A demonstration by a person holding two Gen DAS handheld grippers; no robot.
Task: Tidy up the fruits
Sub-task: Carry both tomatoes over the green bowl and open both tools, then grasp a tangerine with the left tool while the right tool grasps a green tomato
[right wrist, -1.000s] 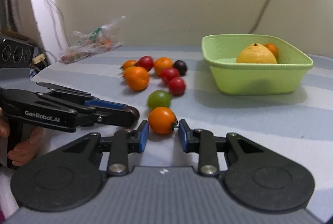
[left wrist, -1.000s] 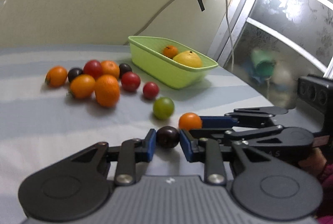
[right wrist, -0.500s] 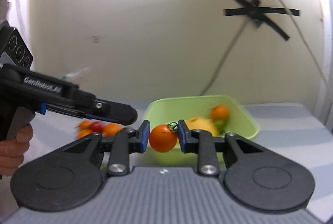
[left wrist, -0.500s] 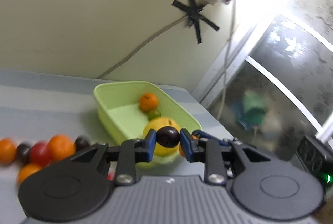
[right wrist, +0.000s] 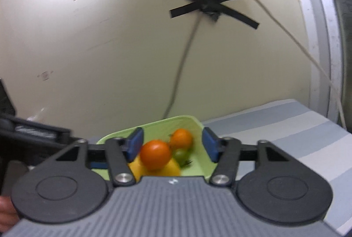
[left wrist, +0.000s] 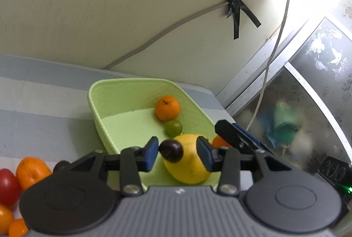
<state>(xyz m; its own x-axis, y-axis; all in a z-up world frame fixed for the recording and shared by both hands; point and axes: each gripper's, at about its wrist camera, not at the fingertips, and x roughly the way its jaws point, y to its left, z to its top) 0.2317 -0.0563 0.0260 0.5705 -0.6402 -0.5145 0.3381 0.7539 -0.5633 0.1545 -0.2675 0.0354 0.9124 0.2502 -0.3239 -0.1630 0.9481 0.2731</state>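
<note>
A: Left claw (left wrist: 177,154) just opening, dark plum (left wrist: 171,151) loose between pads, over green basket (left wrist: 103,105), above lemon (left wrist: 189,168).
B: Right claw (right wrist: 172,145) just opening too, orange tomato (right wrist: 155,155) free, over same basket.
A: Probably light, smooth, thin-skinned, easily bruised.
B: Best pinched gently across the middle, never squeezed hard.

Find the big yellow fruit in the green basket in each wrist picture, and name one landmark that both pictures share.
Left wrist view: the yellow fruit lies low and centre, at the near end of the green basket, behind the pads.
Right wrist view: the yellow fruit shows bottom centre, partly hidden behind an orange tomato.
Shared landmark: the black tape cross on the wall.
</note>
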